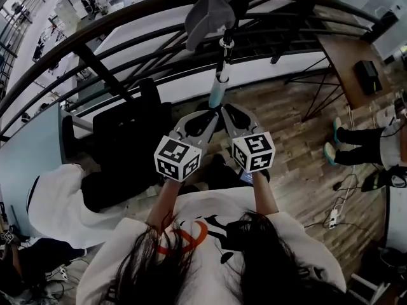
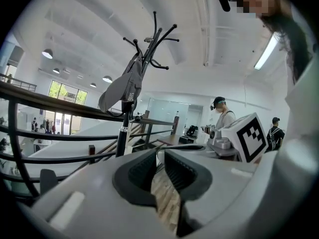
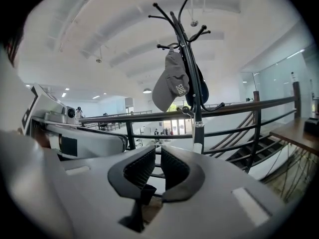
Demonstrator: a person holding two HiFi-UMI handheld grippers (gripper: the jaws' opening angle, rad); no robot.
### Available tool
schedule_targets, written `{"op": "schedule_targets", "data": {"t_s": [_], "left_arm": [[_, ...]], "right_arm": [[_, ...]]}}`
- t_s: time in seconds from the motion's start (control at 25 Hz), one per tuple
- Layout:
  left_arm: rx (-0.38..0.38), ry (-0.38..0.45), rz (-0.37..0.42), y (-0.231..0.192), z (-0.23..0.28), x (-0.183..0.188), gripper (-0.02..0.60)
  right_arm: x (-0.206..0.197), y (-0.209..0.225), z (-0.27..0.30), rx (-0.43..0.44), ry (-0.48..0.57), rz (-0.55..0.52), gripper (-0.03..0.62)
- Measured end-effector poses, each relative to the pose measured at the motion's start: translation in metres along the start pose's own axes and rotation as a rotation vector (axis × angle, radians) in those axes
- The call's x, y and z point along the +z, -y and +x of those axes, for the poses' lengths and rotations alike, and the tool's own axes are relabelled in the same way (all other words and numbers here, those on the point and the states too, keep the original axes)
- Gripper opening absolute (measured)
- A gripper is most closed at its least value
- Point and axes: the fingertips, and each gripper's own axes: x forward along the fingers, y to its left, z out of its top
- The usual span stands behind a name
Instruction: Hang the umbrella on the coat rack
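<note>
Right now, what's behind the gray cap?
Behind the gray cap, a dark bundle with a curved handle hangs on the coat rack; cap and rack cover most of it.

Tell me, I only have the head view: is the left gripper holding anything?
Observer: No. In the left gripper view the left gripper has its fingers slightly apart, with only wooden floor between them.
Operator: And the right?
Observer: Also empty. The right gripper view shows the right gripper with a narrow gap and nothing in it.
Operator: Any free hooks on the rack?
Observer: Yes. The coat rack has bare top hooks; the grey cap hangs below them.
</note>
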Motion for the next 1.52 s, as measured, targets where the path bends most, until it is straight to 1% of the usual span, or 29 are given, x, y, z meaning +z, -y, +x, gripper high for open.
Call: {"op": "schedule_targets", "data": {"t_s": [0.36, 0.6, 0.72, 0.92, 1.28, 1.52], "left_arm": [[-0.061, -0.012, -0.004, 0.038, -0.056, -0.029, 0.034], [-0.069, -0.025, -0.047, 0.049, -0.089, -0.053, 0.034], [-0.06, -0.017, -0.072, 0.05, -0.101, -0.063, 0.034], [-0.034, -0.002, -0.103, 0.052, -0.114, -0.068, 0.034], [0.013, 0.005, -0.143, 0.052, -0.124, -0.074, 0.034], [0.065, 0.007, -0.157, 0.065, -0.125, -0.082, 0.034]], "right_arm": [[-0.03, -0.056, -0.046, -0.025, -0.007, 0.036, 0.043], [-0.054, -0.083, -0.076, -0.055, -0.044, 0.044, 0.041], [-0.065, -0.09, -0.089, -0.068, -0.056, 0.053, 0.037], [-0.072, -0.097, -0.102, -0.068, -0.075, 0.047, 0.035], [-0.08, -0.104, -0.103, -0.019, -0.122, 0.027, 0.035], [-0.087, -0.098, -0.123, 0.013, -0.13, 0.028, 0.035]]}}
